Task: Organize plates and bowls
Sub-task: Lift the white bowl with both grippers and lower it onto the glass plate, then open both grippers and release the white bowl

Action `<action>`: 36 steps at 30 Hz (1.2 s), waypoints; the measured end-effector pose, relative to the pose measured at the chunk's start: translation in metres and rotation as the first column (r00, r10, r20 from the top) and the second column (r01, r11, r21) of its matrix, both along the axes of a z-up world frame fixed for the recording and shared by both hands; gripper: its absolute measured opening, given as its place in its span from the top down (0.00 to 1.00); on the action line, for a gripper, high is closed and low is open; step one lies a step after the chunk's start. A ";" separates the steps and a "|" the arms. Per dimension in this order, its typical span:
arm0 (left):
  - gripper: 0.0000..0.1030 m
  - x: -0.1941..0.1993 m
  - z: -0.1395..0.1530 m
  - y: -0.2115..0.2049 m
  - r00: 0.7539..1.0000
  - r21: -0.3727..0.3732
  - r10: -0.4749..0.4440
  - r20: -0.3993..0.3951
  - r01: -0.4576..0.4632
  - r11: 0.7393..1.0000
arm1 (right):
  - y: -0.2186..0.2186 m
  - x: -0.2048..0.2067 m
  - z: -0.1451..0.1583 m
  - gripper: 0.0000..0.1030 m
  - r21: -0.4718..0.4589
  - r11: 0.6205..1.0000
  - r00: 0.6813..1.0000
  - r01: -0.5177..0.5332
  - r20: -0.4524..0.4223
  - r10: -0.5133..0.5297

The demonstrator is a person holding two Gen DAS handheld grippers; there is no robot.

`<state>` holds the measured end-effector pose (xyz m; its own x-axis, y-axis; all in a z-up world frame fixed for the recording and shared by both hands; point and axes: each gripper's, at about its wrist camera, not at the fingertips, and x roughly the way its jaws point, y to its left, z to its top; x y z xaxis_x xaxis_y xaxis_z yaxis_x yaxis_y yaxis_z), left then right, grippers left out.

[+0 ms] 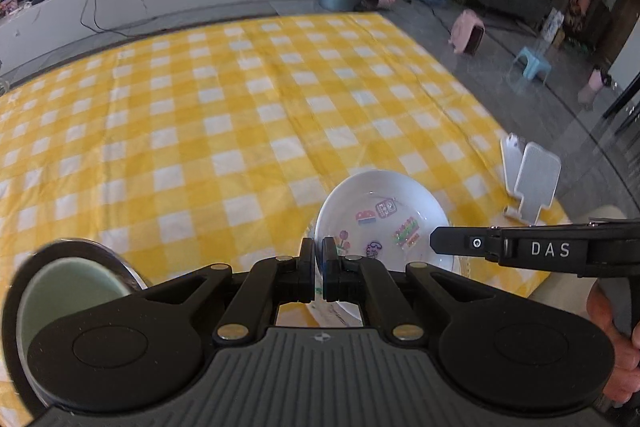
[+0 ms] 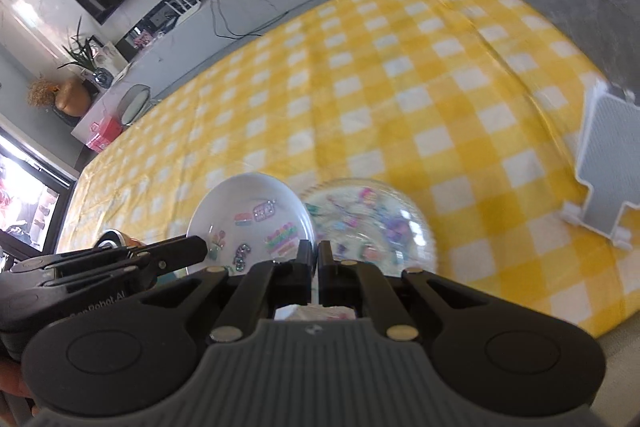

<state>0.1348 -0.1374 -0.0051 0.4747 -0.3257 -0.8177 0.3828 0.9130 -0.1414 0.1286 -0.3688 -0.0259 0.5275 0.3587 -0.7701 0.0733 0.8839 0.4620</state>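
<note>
My left gripper (image 1: 319, 259) is shut on the near rim of a white plate (image 1: 384, 203) with coloured stickers, which tilts up over the yellow checked tablecloth (image 1: 240, 107). The right wrist view shows this white plate (image 2: 248, 203) on the left, with the left gripper (image 2: 202, 249) at its edge. My right gripper (image 2: 315, 259) is shut on the near rim of a clear glass plate (image 2: 372, 219) covered in stickers, just right of the white one. The right gripper (image 1: 434, 243) reaches in from the right beside the white plate. A pale green bowl (image 1: 60, 291) with a dark outside sits at the lower left.
A white slotted dish rack (image 2: 612, 163) stands on the cloth at the right, near the table's edge, and the same rack (image 1: 534, 179) appears beyond the white plate. A hand (image 1: 612, 351) grips the right tool's handle. Floor, a bin and a low cabinet lie past the table.
</note>
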 end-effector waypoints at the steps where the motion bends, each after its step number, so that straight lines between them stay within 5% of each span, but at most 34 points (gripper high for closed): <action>1: 0.97 -0.001 -0.003 -0.004 1.000 0.015 0.001 -0.002 -0.001 1.000 | -0.004 0.000 -0.006 1.00 0.015 1.000 1.000 0.007 -0.012 -0.007; 6: 0.96 -0.001 -0.014 -0.021 1.000 0.091 -0.009 0.012 0.008 0.996 | -0.022 0.007 -0.029 1.00 0.114 0.992 0.994 0.059 -0.095 -0.048; 23: 0.94 0.004 -0.039 -0.029 0.996 0.079 0.019 -0.088 -0.012 0.997 | -0.011 0.005 -0.029 1.00 -0.056 0.996 0.991 0.068 -0.113 -0.074; 36: 0.93 0.006 -0.045 -0.038 0.997 0.111 0.003 -0.077 0.006 0.994 | -0.007 0.007 -0.030 1.00 -0.103 0.993 0.988 0.066 -0.133 -0.080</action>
<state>0.1403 -0.1752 -0.0503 0.4084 -0.2317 -0.8829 0.3762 0.9240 -0.0685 0.1360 -0.3754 -0.0560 0.4366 0.2428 -0.8663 0.1960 0.9141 0.3550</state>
